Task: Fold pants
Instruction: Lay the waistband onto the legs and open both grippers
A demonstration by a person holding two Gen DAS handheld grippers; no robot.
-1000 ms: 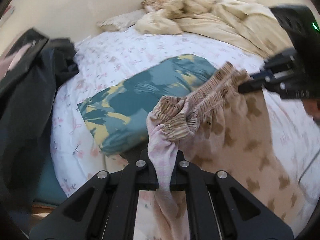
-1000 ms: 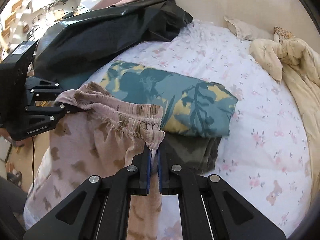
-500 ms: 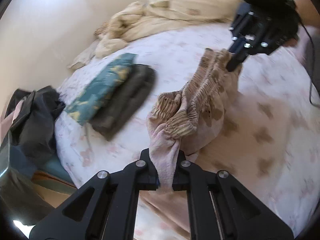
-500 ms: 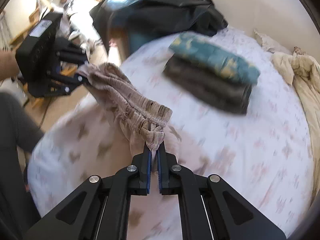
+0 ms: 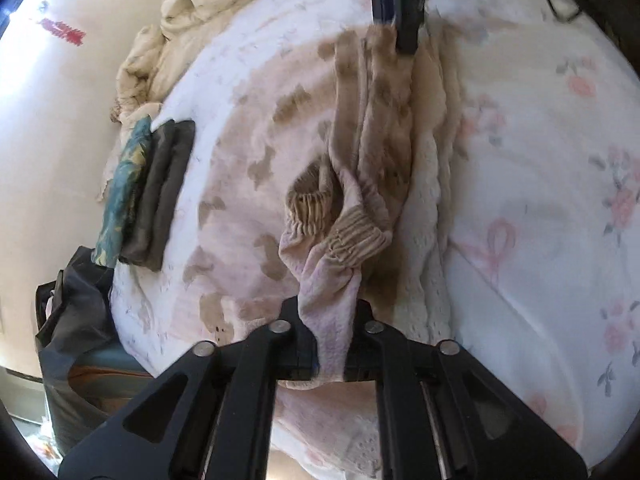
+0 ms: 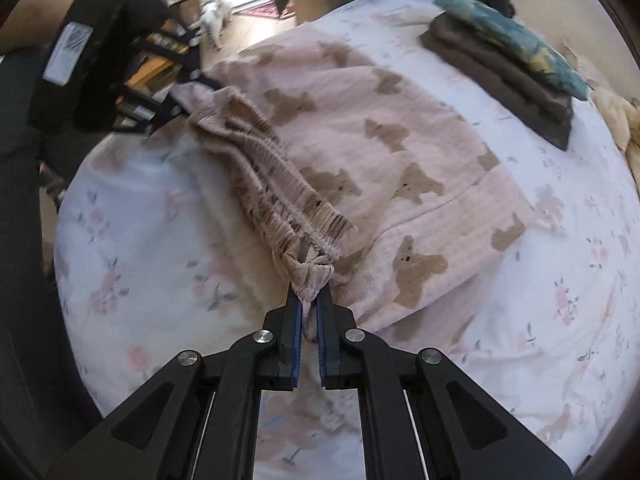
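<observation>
A: Pink pajama pants (image 6: 384, 152) with brown bear shapes, spread flat over the floral bedsheet (image 6: 132, 280), filling the middle of the right wrist view. Ribbed elastic waistband (image 6: 272, 184) bunched into a thick rope, running from lower centre up to the upper left.

B: And the grippers?

A: Right gripper (image 6: 310, 320) at bottom centre, jaws just been easing apart, one waistband end still pinched between the blue pads. Left gripper (image 5: 329, 334) at bottom centre of its own view, jaws also just been parting, a thick wad of paler inner fabric still wedged tight between them.

B: Anything else on the bed?

A: Folded stack, a dark grey garment (image 6: 500, 80) under a teal patterned one (image 6: 516, 44), at upper right of the right view, well apart from the pants. Rumpled cream blanket (image 5: 192, 12) at upper left of the left view. Dark bag (image 5: 76, 320) off the bed edge, lower left.
</observation>
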